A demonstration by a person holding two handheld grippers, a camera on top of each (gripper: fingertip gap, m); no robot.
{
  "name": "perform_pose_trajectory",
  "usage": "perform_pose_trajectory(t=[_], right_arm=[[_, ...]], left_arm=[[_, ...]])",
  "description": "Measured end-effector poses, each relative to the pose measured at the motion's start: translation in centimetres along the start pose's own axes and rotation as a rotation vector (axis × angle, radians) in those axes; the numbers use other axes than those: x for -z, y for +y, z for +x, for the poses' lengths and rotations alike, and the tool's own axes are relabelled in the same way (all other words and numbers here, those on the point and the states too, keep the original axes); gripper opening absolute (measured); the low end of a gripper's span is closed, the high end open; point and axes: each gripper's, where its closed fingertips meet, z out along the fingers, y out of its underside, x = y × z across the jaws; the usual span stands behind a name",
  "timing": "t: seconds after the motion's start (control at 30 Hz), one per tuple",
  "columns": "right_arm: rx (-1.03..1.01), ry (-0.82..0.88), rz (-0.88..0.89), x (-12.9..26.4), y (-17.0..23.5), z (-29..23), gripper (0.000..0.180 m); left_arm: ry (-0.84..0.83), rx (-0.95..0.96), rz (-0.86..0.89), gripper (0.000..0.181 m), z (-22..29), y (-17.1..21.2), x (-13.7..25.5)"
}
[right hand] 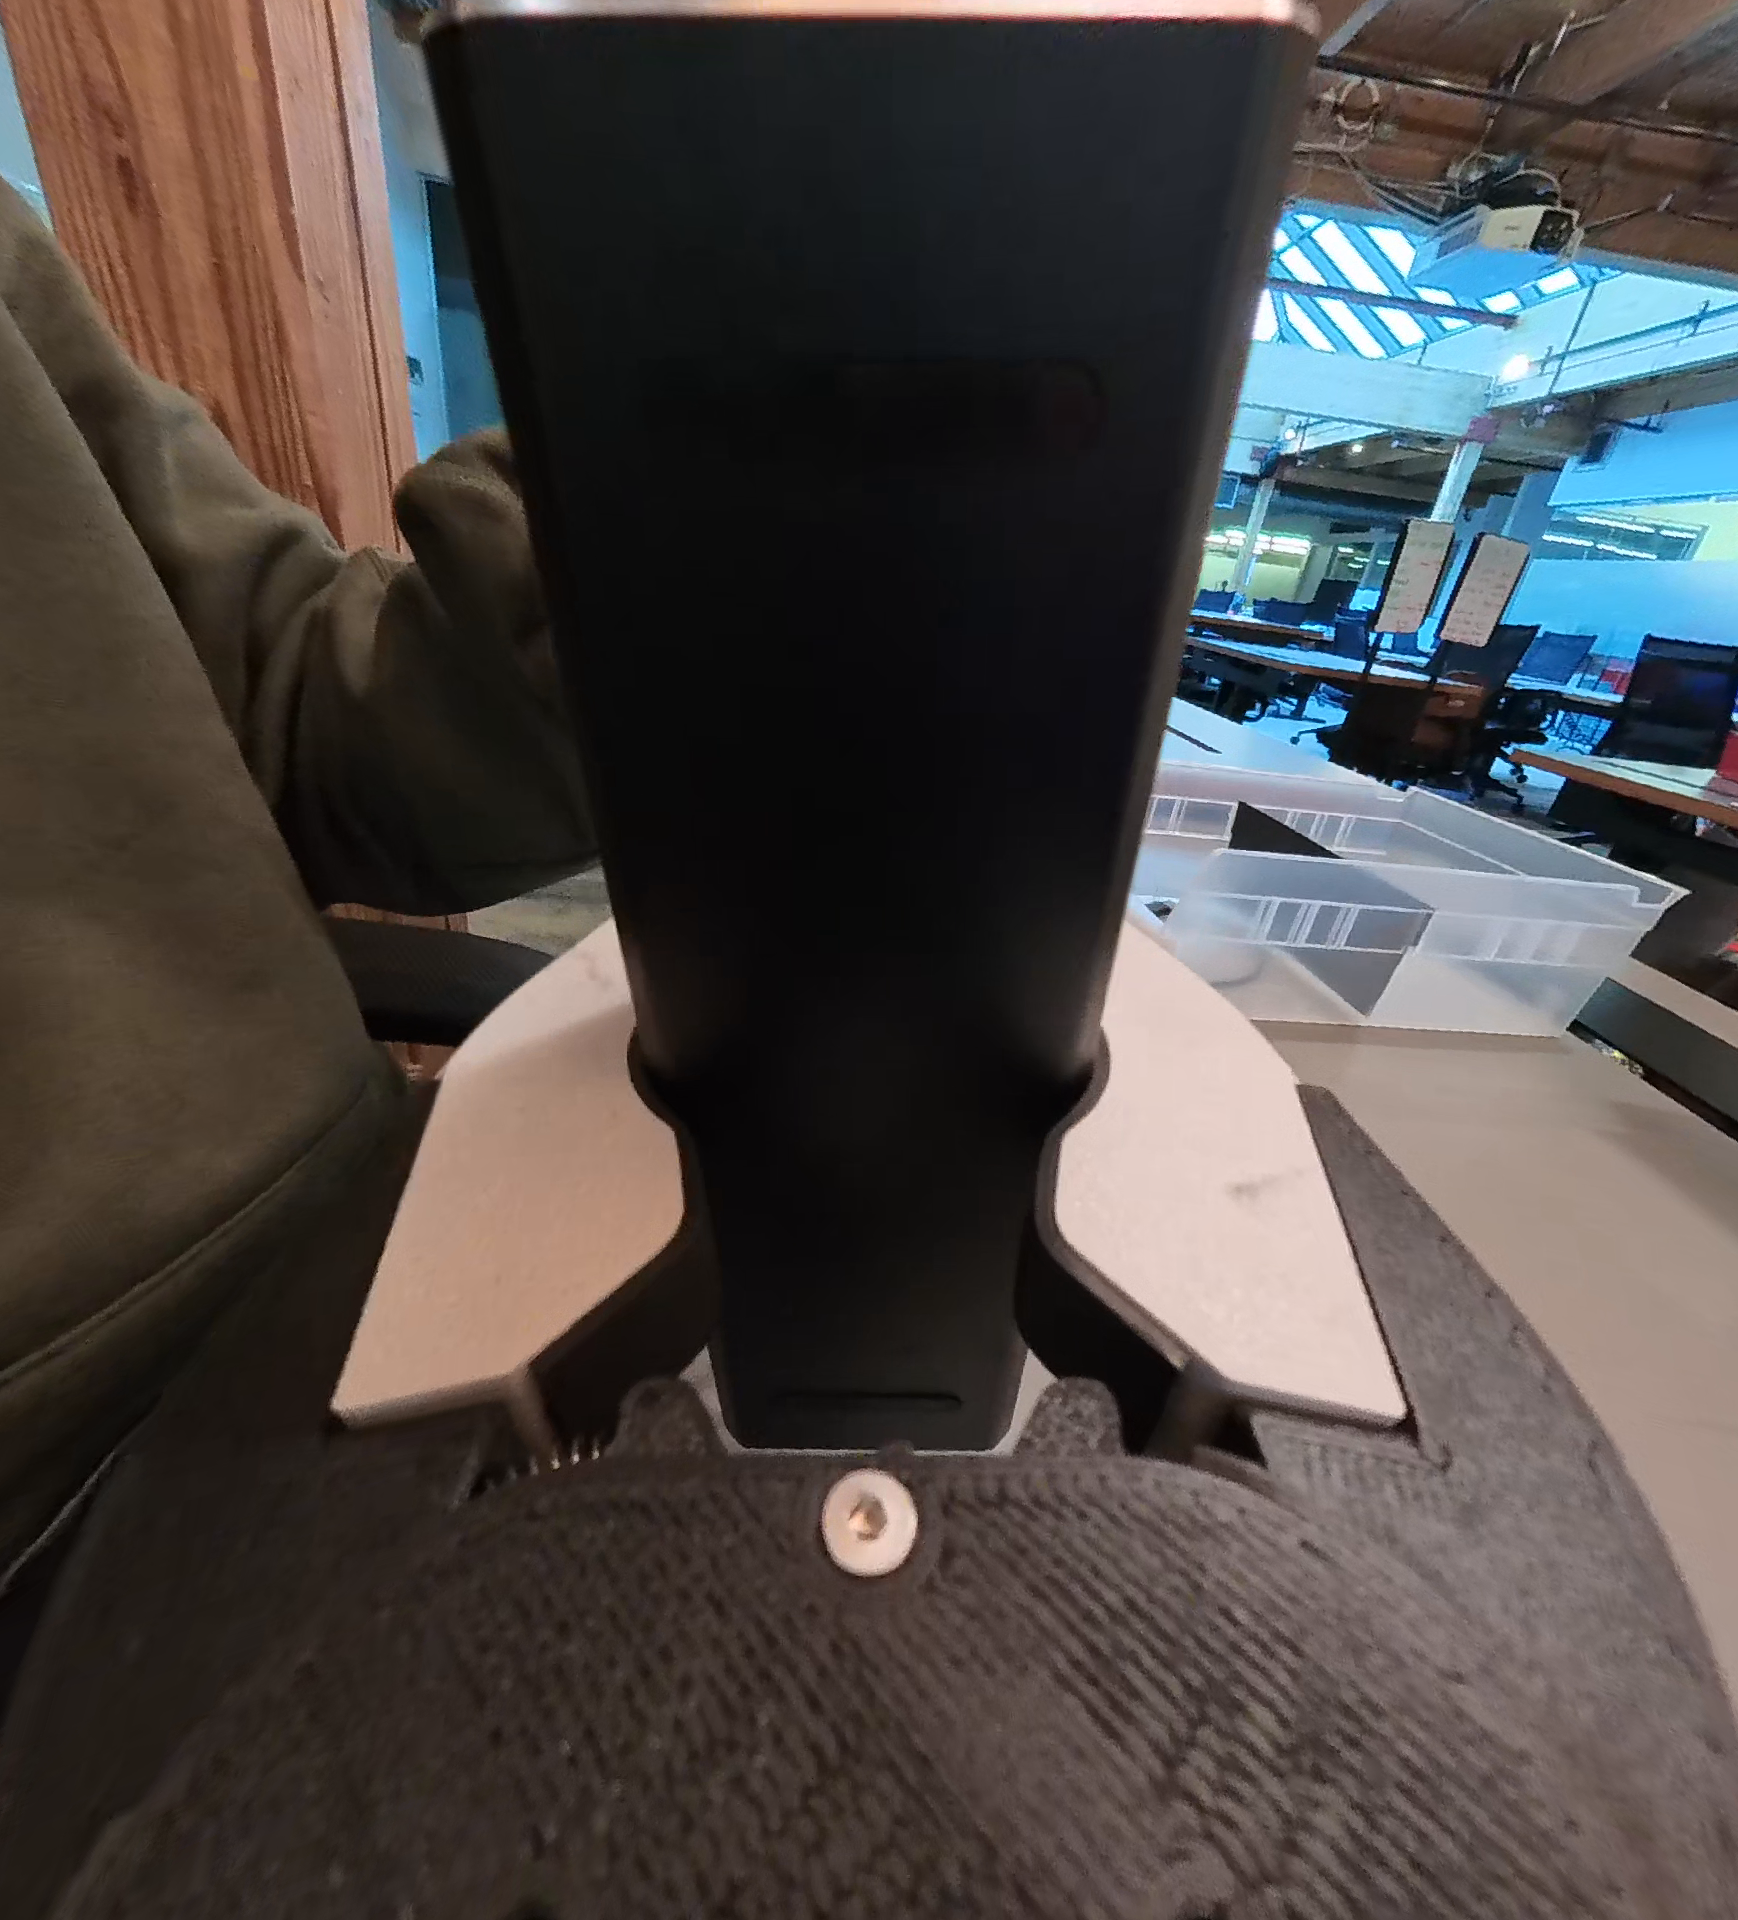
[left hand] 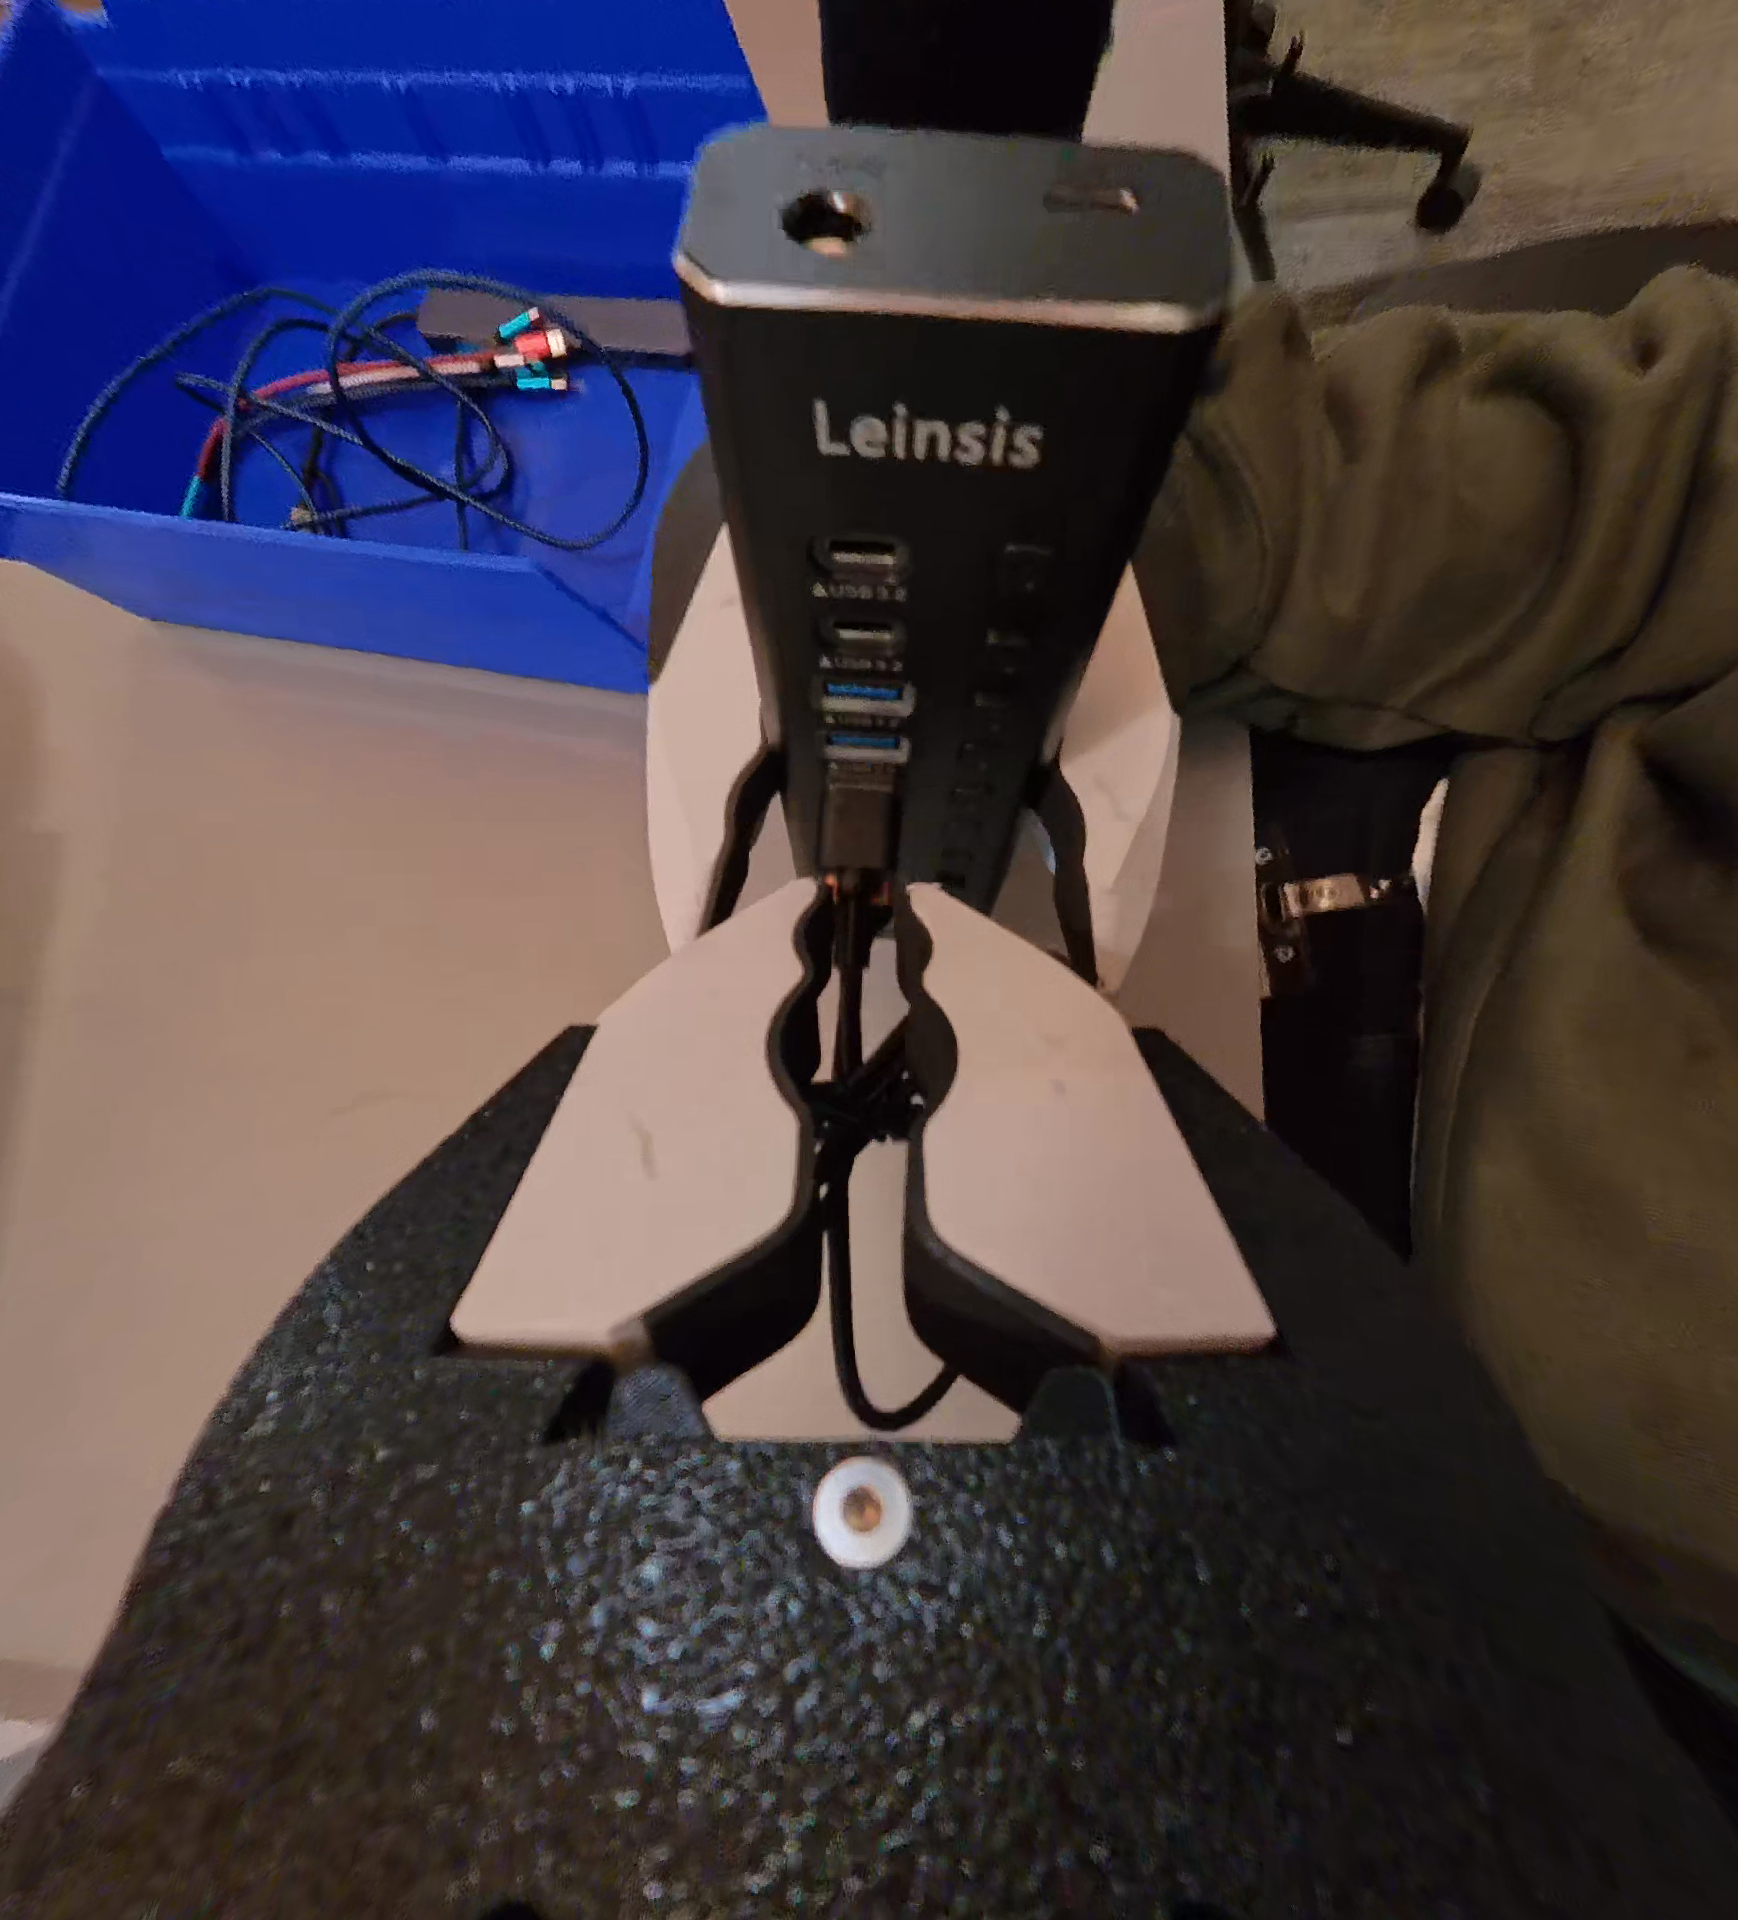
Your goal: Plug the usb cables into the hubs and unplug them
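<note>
A black USB hub (left hand: 948, 436) stands upright in mid-air, its port side facing the left wrist view. My right gripper (right hand: 870, 1070) is shut on the hub's lower body and sees only its plain back (right hand: 865, 623); its fingers (left hand: 740, 831) show on either side of the hub in the left wrist view. My left gripper (left hand: 860, 899) is shut on a black USB cable (left hand: 849, 997) just behind its plug (left hand: 860, 821). The plug sits in a port below two blue ports. The cable runs back between my fingers.
A blue bin (left hand: 221, 582) at the left holds several braided cables (left hand: 377, 416) and another dark hub (left hand: 553, 317). A person's olive sleeve (left hand: 1519, 499) is at the right. Clear plastic bins (right hand: 1416, 914) stand on the grey table (right hand: 1571, 1195). An office chair base (left hand: 1364, 114) is behind. Both grippers' tips are close together, under 4 cm apart.
</note>
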Motion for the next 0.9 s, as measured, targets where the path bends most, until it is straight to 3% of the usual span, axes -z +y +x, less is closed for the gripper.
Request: perform_pose_trajectory(t=[0.2, 0.4, 0.53, 0.6, 0.7, 0.8, 0.9], right_arm=[[-0.005, 0.002, 0.010, -0.3, -0.4, -0.1, 0.072], [-0.022, 0.054, 0.056, 0.1, -0.3, 1.2, 0.072], [-0.043, 0.125, 0.045, 0.9, 0.9, 2.4, 0.072], [-0.051, 0.144, 0.061, 1.4, 0.9, 2.8, 0.072], [-0.053, 0.153, 0.090, 1.7, 0.6, 3.1, 0.072], [-0.053, 0.154, 0.082, 1.4, 0.9, 3.3, 0.072], [-0.046, 0.143, 0.042, 1.0, 1.6, 3.0, 0.072]], left_arm=[[-0.045, -0.039, 0.010, 0.005, -0.4, -0.2, 0.1], [-0.043, 0.031, 0.143, 0.006, -1.4, -0.7, -0.2], [-0.239, 0.127, 0.235, 0.016, -5.7, -0.3, 4.0], [-0.449, 0.241, 0.172, 0.019, -10.6, 3.2, 8.2], [-0.691, 0.503, 0.006, 0.025, -17.4, 12.3, 14.5], [-0.716, 0.835, -0.195, 0.030, -20.9, 22.6, 17.1], [-0.680, 1.013, -0.371, 0.036, -21.7, 29.9, 17.9]])
